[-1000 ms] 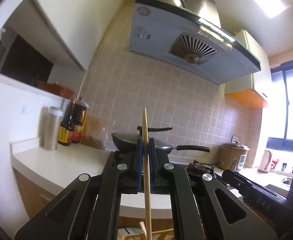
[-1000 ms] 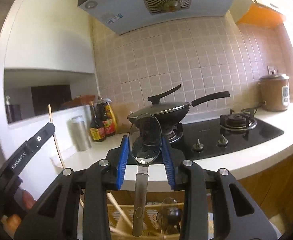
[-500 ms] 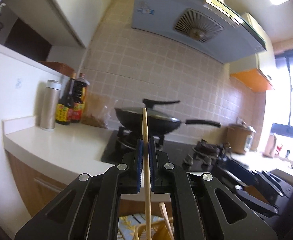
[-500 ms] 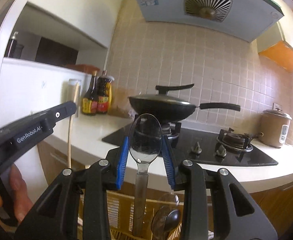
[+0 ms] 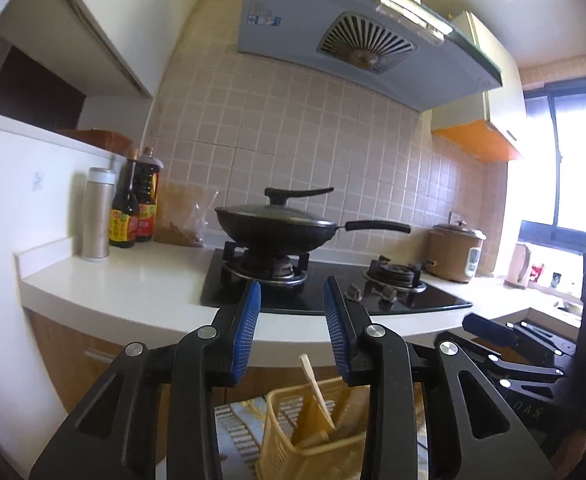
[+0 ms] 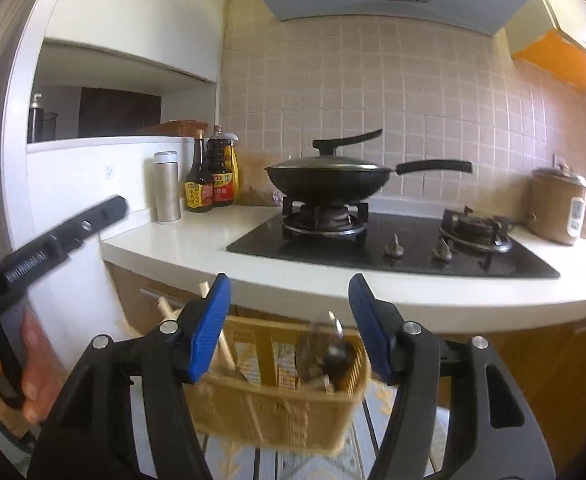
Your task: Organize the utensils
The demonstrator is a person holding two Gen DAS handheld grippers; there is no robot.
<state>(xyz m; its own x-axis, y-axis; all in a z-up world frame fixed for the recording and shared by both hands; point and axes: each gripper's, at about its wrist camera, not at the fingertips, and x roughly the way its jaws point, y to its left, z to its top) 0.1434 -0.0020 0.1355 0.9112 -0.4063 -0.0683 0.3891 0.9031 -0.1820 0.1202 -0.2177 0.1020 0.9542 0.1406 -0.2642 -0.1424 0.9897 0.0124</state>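
Note:
A yellow slatted utensil basket (image 5: pixel 305 436) (image 6: pixel 277 396) stands below both grippers. Wooden chopsticks (image 5: pixel 316 390) (image 6: pixel 213 332) lean in its left part, and metal spoons (image 6: pixel 325 354) stand blurred in its right part. My left gripper (image 5: pixel 292 294) hangs above the chopsticks with its jaws opening and nothing between the blue pads. My right gripper (image 6: pixel 289 284) hangs above the spoons, jaws also opening and empty. The left gripper's black finger (image 6: pixel 65 236) and the hand holding it show at the left of the right wrist view.
A white counter (image 5: pixel 141 284) runs ahead with a black gas hob (image 6: pixel 393 244), a lidded black wok (image 5: pixel 277 228), a steel flask (image 5: pixel 95 216), sauce bottles (image 5: pixel 133 208) and a brown rice cooker (image 6: pixel 561 208). A patterned cloth (image 5: pixel 237 424) lies under the basket.
Both grippers have sunk and opened. The chopstick has dropped from the left gripper into the basket, and the spoon has dropped from the right gripper among the other spoons.

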